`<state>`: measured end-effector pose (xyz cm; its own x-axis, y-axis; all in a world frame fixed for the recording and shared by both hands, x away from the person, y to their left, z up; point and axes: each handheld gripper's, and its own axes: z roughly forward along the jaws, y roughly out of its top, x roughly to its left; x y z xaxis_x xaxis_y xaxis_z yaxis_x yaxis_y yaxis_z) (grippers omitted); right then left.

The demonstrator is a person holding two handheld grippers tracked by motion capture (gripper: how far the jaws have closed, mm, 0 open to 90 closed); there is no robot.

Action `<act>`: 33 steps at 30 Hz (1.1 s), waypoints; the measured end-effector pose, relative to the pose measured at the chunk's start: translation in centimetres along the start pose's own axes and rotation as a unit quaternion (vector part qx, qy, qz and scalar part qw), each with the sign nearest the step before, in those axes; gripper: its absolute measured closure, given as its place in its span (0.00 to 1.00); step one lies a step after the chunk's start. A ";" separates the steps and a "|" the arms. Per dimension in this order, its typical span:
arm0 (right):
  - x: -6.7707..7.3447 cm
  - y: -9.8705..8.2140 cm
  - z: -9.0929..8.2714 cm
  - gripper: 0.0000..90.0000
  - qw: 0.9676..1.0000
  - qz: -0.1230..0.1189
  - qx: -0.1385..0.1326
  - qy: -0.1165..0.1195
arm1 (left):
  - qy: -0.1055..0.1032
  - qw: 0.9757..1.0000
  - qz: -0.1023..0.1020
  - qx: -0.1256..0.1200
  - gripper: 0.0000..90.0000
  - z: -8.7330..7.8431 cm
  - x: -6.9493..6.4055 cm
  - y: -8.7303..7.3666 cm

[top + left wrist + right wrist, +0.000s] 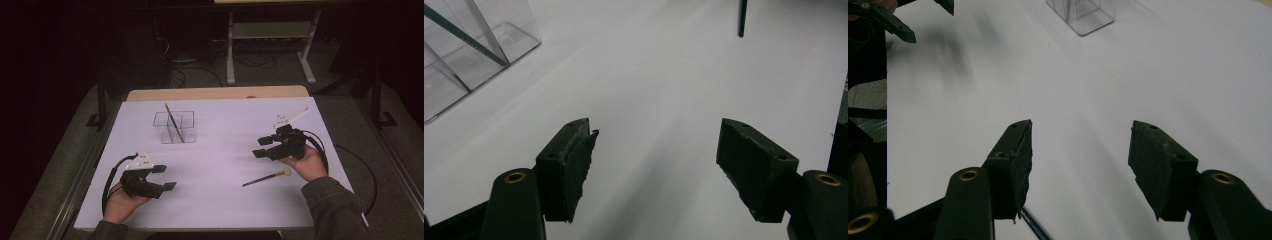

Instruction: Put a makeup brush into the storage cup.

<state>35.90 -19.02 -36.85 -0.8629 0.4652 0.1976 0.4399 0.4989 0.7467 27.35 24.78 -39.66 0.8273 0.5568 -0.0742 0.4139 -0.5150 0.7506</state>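
Left gripper (165,177): held low at the near left, jaws apart and empty, pointing right. Right gripper (261,146): held at the right, jaws apart and empty, pointing left. Both forearms enter from the near edge.

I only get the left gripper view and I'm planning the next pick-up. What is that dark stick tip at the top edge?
Observer: It's the thin end of a brush lying flat on the white sheet. Its pale round end points toward the right hand.
Operator: Is the right gripper holding it?
Observer: No. The right gripper is open and empty. In the high view it sits just beyond the brush and is not touching it.
Operator: And the stick in the clear box, how tall is it?
Observer: The stick leans in the clear box, and its top pokes out above the rim.
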 end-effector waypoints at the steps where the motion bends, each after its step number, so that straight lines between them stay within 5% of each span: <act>1: 0.1 -0.1 -0.1 0.46 1.000 0.004 0.001 0.000 | 0.000 1.000 0.001 0.000 0.33 0.0 0.0 0.0; 21: 0.5 -2.2 -1.5 0.45 1.000 0.008 -0.022 -0.011 | -0.011 1.000 0.006 -0.004 0.34 0.8 -0.8 0.7; 33: 0.8 -4.0 -1.6 0.43 0.999 0.019 -0.031 -0.024 | -0.033 0.999 0.034 0.009 0.34 2.8 -2.2 3.1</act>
<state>33.05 -21.78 -38.64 -0.8325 0.5178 0.1969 0.4540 0.4342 0.7780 27.91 20.16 -39.03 0.8772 0.4755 -0.0668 0.3616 -0.5627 0.7434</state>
